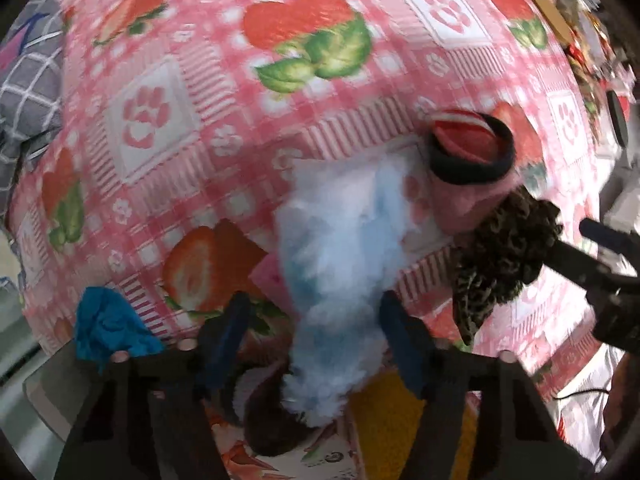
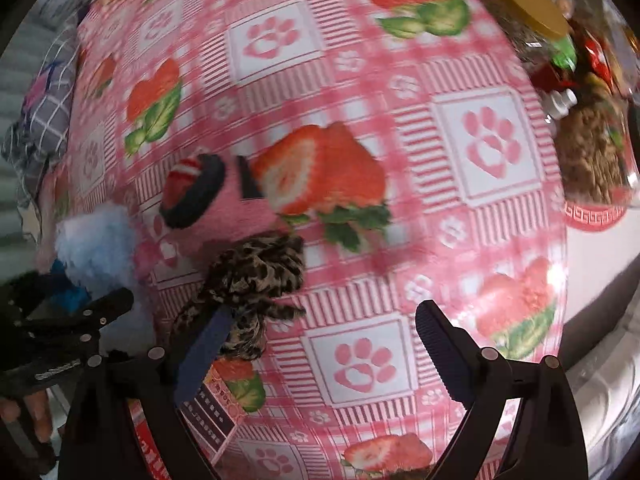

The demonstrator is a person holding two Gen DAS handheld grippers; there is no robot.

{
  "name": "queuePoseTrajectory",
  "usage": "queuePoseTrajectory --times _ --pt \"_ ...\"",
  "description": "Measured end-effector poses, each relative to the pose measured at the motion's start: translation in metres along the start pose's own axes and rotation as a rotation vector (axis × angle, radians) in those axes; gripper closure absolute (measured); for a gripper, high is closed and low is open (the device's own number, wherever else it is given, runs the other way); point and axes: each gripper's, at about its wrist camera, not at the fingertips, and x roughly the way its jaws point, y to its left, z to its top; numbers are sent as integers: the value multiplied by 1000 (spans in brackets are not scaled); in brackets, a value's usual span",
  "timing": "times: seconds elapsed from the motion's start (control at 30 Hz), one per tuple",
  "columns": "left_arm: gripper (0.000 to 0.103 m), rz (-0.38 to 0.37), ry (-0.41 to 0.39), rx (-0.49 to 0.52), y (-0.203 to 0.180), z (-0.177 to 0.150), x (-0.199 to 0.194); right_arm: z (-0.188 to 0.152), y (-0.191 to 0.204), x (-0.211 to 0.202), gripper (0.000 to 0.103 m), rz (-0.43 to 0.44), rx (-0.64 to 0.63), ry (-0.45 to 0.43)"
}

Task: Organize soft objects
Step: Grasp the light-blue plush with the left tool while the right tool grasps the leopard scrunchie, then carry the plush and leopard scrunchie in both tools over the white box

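Observation:
A fluffy light-blue soft piece (image 1: 332,272) lies on the pink strawberry tablecloth (image 1: 192,128), between the fingers of my left gripper (image 1: 316,304). The right pad brushes its fluff and a gap shows at the left pad. Beyond it lie a pink sock with a dark cuff (image 1: 472,160) and a leopard-print cloth (image 1: 504,248). My right gripper (image 2: 324,354) stands open over bare tablecloth (image 2: 360,360), with the leopard-print cloth (image 2: 256,276) just beside its left finger. The pink sock (image 2: 212,196) and the fluffy piece (image 2: 96,248) lie further left.
A blue cloth (image 1: 108,328), an orange piece (image 1: 236,248), a yellow piece (image 1: 400,420) and a dark brown thing (image 1: 272,420) lie near my left gripper. A printed box (image 2: 216,412) sits under the right gripper. Jars (image 2: 592,160) crowd the far right; grey checked fabric (image 2: 44,120) lies left.

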Motion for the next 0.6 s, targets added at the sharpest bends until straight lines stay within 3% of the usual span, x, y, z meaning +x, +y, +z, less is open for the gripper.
queuePoseTrajectory --times 0.1,0.13,0.3,0.47,0.5,0.57,0.6 --pt "76 34 0 47 -12 -3 4 -5 -3 -9 9 49 -15 -3" --pt "78 2 -7 49 -12 -4 3 -6 2 -9 9 66 -28 1" --pt "78 -37 -73 -42 6 -14 -9 -4 41 12 9 51 -92 14" --pt "78 -33 -142 -98 21 -26 -26 -5 65 38 9 -64 -152 48" --pt "78 -33 -153 -107 24 -28 -30 -7 72 43 13 -79 -154 56" --pt "78 -38 -171 -117 30 -26 -36 -14 74 42 32 -123 -184 43" --pt "78 -37 -183 -119 31 -29 -39 -16 74 41 36 -145 -203 39"
